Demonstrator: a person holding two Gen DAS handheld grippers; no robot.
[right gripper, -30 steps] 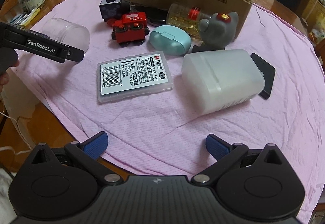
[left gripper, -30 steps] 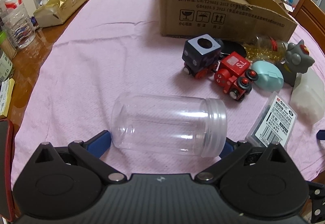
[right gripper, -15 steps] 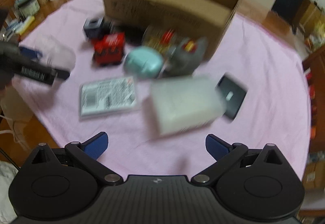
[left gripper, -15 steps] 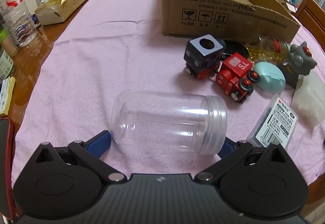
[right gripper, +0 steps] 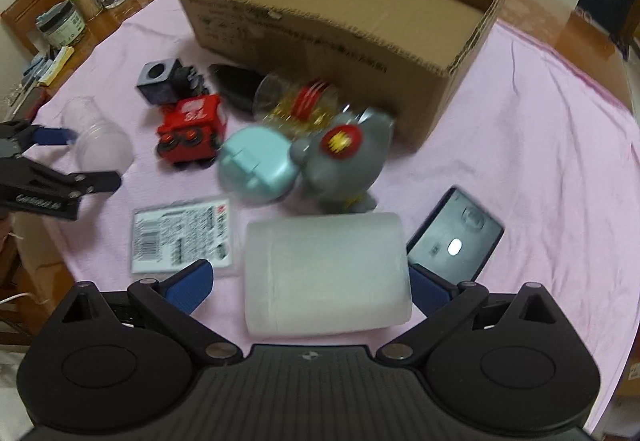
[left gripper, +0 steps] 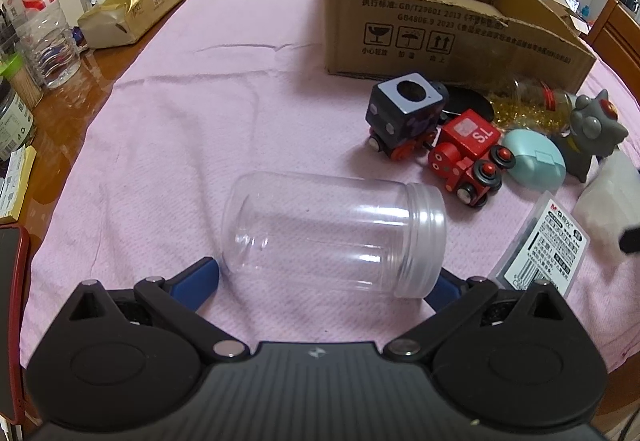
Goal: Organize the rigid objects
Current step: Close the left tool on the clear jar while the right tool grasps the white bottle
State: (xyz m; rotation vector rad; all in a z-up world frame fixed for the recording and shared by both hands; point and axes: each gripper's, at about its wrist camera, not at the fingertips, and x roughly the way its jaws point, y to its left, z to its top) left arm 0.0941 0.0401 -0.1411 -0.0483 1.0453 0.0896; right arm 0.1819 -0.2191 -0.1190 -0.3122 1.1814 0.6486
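pink cloth (left gripper: pixel 224 109): clear jar (left gripper: pixel 332 235) on side, mouth right, betw spread left gripper (left gripper: pixel 326 279); right gripper (right gripper: pixel 310 279) spread round white container (right gripper: pixel 326 273).

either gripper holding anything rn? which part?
Nothing held. Left gripper open astride the clear jar, lying sideways; right gripper open around the white container.

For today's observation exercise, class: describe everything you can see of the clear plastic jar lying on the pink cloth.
The clear plastic jar is see-through, cylindrical and looks empty, with a ribbed threaded neck and no lid. It lies on its side on the pink cloth, mouth towards the red toy train, base to the left. The left claw is open around it, blue fingertips flanking both ends; contact cannot be told.
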